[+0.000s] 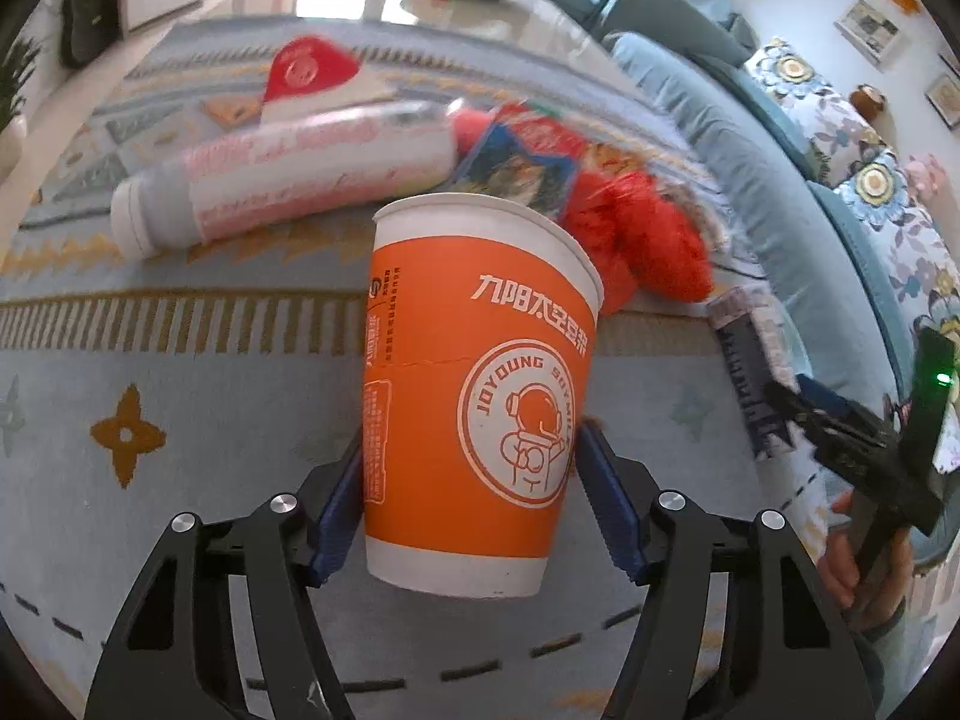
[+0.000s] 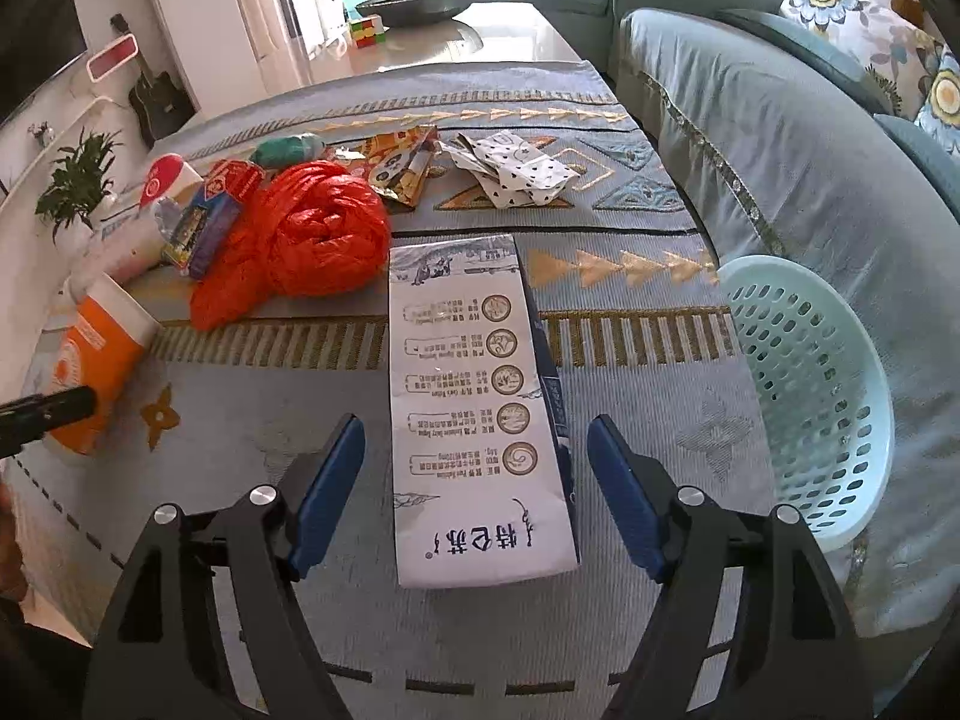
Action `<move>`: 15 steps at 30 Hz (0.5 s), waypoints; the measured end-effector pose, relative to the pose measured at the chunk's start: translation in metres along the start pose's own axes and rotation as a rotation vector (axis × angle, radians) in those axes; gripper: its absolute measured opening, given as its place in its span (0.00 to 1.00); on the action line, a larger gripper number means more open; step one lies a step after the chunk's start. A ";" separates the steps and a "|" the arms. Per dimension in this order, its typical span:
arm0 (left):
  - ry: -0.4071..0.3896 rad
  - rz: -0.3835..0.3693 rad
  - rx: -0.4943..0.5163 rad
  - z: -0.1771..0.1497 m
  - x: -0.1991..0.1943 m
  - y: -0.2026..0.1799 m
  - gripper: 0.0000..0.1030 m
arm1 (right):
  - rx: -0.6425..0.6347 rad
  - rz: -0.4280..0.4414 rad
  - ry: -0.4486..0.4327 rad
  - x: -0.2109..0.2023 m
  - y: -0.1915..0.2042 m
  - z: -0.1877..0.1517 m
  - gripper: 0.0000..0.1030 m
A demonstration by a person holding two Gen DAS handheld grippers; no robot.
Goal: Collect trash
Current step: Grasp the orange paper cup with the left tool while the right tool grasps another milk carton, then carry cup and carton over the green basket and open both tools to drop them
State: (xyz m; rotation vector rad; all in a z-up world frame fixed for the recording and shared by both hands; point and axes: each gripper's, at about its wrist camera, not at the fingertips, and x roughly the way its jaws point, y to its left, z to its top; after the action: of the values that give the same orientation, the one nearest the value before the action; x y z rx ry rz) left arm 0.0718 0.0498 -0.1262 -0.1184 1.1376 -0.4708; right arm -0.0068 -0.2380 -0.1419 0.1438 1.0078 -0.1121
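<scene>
Orange cup (image 1: 474,396) at frame centre on the rug (image 1: 180,420), clamped between the left gripper (image 1: 471,498) pads, tilted down; carton (image 2: 480,414) lies centre between the right gripper's (image 2: 477,492) spread, non-touching pads, basket (image 2: 810,396) right.

Orange paper cup (image 1: 474,384): "JOYOUNG SOYMILK", 九阳. Milk carton (image 2: 480,414): 特仑苏.

Left tongs (image 1: 468,480) clamped, right tongs (image 2: 477,492) gaping (both pitched downward)
</scene>
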 end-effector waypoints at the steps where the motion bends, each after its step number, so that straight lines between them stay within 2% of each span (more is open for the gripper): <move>1: -0.012 -0.003 0.009 0.001 -0.005 -0.005 0.62 | 0.001 -0.005 -0.004 0.000 -0.001 0.000 0.62; 2: -0.031 -0.007 0.025 0.004 -0.011 -0.013 0.62 | 0.000 -0.010 -0.005 -0.001 -0.001 0.000 0.54; 6: -0.100 -0.037 0.089 0.018 -0.034 -0.042 0.62 | 0.022 -0.022 -0.056 -0.014 -0.010 0.001 0.52; 9: -0.155 -0.073 0.141 0.032 -0.049 -0.073 0.62 | 0.054 -0.024 -0.127 -0.037 -0.023 0.008 0.51; 10: -0.169 -0.087 0.156 0.037 -0.053 -0.083 0.62 | 0.064 -0.031 -0.153 -0.047 -0.029 0.011 0.47; 11: -0.182 -0.104 0.170 0.041 -0.056 -0.093 0.62 | 0.069 -0.024 -0.162 -0.052 -0.033 0.014 0.06; 15: -0.205 -0.179 0.240 0.063 -0.057 -0.146 0.62 | 0.130 -0.042 -0.196 -0.071 -0.068 0.029 0.06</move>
State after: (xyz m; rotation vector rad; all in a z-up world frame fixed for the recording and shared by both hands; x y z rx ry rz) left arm 0.0658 -0.0661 -0.0039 -0.0575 0.8666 -0.7343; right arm -0.0315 -0.3080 -0.0711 0.2258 0.8077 -0.2263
